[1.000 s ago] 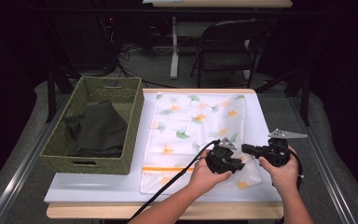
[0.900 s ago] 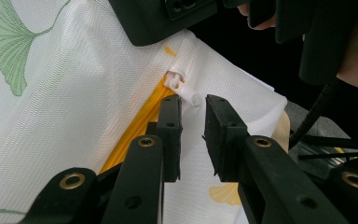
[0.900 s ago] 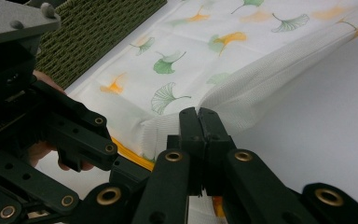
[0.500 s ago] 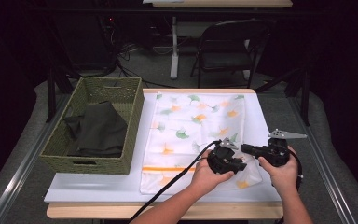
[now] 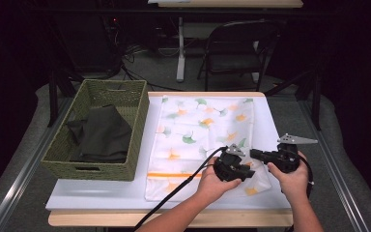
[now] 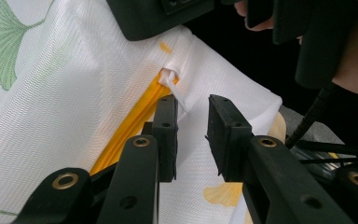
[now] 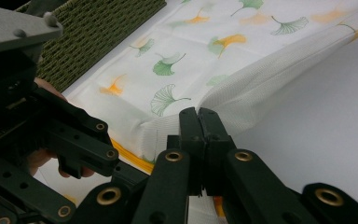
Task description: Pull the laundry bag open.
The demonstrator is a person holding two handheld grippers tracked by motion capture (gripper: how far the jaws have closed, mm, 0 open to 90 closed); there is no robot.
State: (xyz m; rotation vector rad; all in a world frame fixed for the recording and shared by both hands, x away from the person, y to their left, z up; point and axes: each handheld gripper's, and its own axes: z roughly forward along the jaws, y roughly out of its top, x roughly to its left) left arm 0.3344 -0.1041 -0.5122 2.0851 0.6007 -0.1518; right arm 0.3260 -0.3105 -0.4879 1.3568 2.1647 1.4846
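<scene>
At table front edge, 5 o'clock: pillowcase (image 5: 200, 130) lies flat beside basket (image 5: 125, 104). R gripper (image 7: 199, 122) clamped on cloth corner by zipper (image 6: 130, 123). L gripper (image 6: 191, 123) jaws apart, zip pull between, ungripped. Zip step pending; basket holds dark cloth (image 5: 101, 135).

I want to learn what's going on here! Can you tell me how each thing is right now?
pillowcase: spread flat on the table, near corner lifted.
yellow zipper: partly showing, its white pull between open jaws.
left gripper: open, touching nothing.
right gripper: shut on the pillowcase edge.
basket: upright, open on top.
dark cloth: crumpled inside the basket.
folding chair: unfolded, empty.
</scene>
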